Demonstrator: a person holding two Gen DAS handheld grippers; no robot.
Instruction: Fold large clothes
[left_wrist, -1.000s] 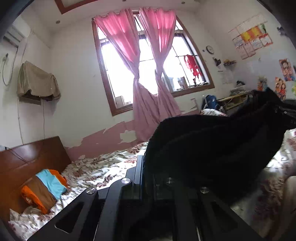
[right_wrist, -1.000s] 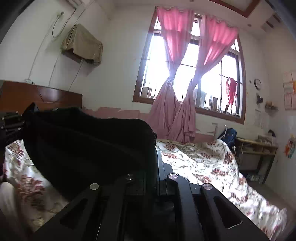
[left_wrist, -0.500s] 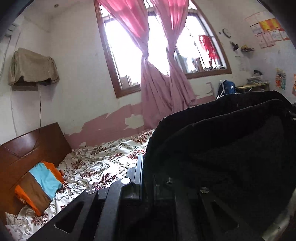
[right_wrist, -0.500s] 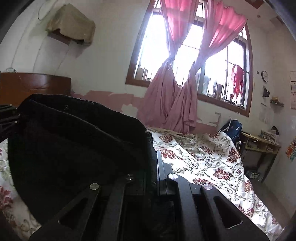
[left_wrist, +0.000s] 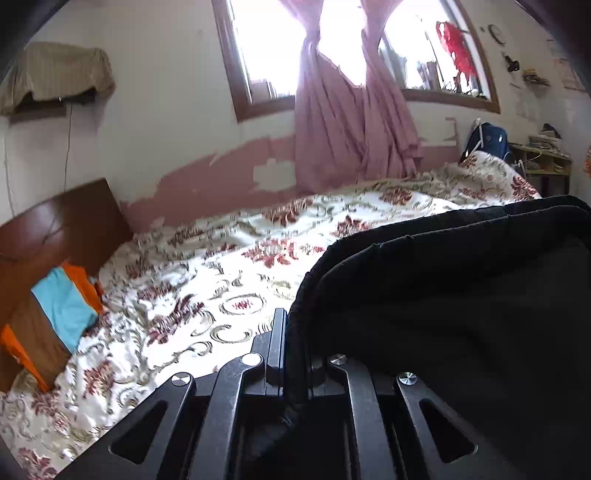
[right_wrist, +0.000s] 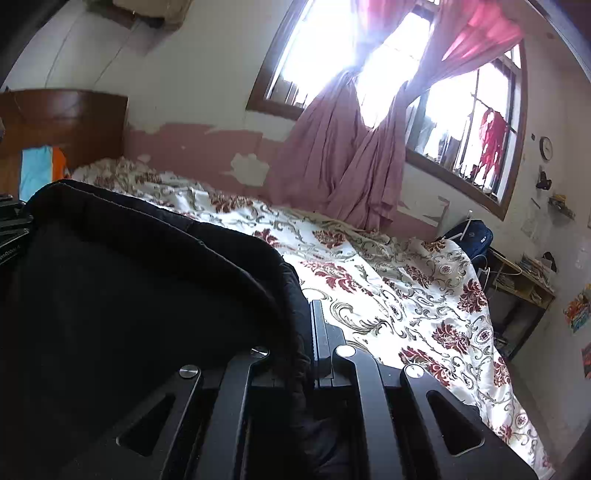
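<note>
A large black garment (left_wrist: 461, 314) hangs between my two grippers above the bed. My left gripper (left_wrist: 295, 339) is shut on its left edge; the cloth spreads to the right and fills the lower right of the left wrist view. My right gripper (right_wrist: 306, 332) is shut on its right edge; the garment (right_wrist: 129, 295) spreads to the left in the right wrist view. The left gripper's body (right_wrist: 13, 229) shows at the far left edge of that view. The cloth hides the inner fingers.
A bed with a white and red floral sheet (left_wrist: 258, 258) lies below. A wooden headboard (left_wrist: 55, 229) and an orange, blue and brown pillow (left_wrist: 51, 321) are at left. Pink curtains (left_wrist: 351, 129) hang at the window. A desk (right_wrist: 517, 288) and blue backpack (right_wrist: 469, 236) stand beyond the bed's foot.
Both grippers have tilted downward toward the bed with the garment held; the window has risen in both views and more of the floral sheet shows.
</note>
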